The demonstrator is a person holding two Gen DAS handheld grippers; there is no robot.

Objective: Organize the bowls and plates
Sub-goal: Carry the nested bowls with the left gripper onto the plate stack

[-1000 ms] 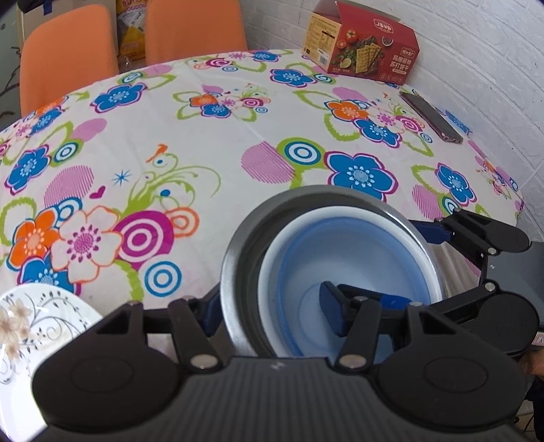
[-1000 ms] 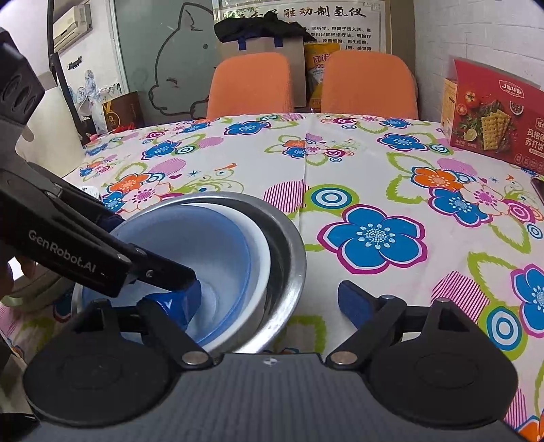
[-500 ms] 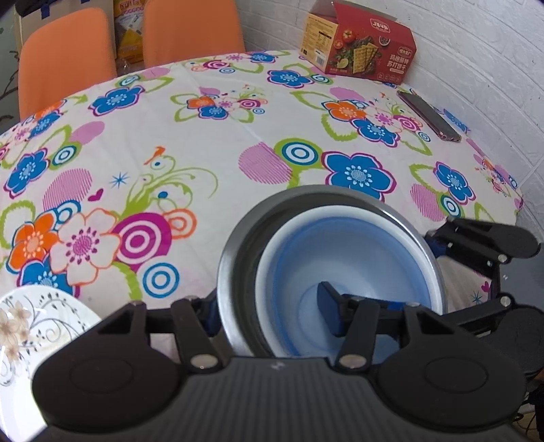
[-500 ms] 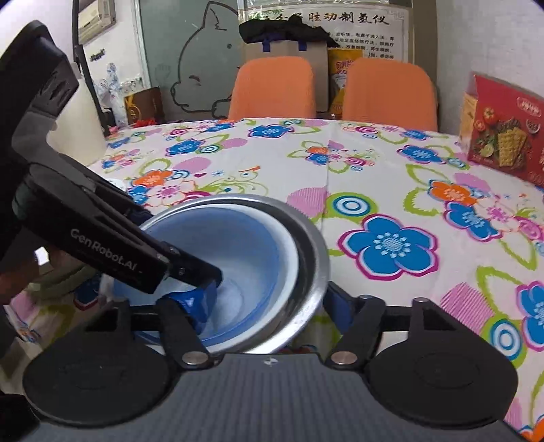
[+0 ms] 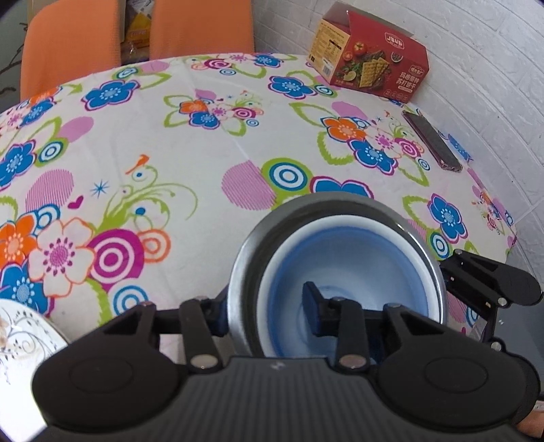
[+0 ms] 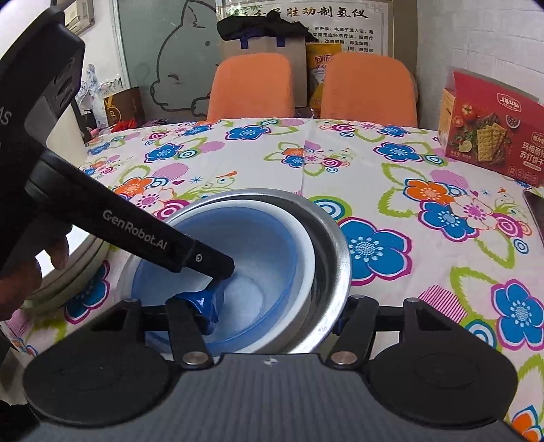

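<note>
Both claws have narrowed onto the nested bowls' [image 6: 306,258] rims since earlier.

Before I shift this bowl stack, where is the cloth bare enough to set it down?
Free: the wide middle of the tablecloth, between the nested bowls and orange chairs. Crowded: the right edge by the cracker box and phone; near left, the patterned plate.

round surface [image 5: 176,142] under a floral cloth. near edge: steel bowl [image 5: 244,272] sits on the cloth, a white-and-blue bowl [image 5: 357,251] nested inside it. patterned white plate [image 5: 23,336] at the near left edge, apart from the steel bowl. red cracker box [image 5: 370,64] at the far right by the wall, dark phone [image 5: 431,141] lying flat just in front of it.
</note>
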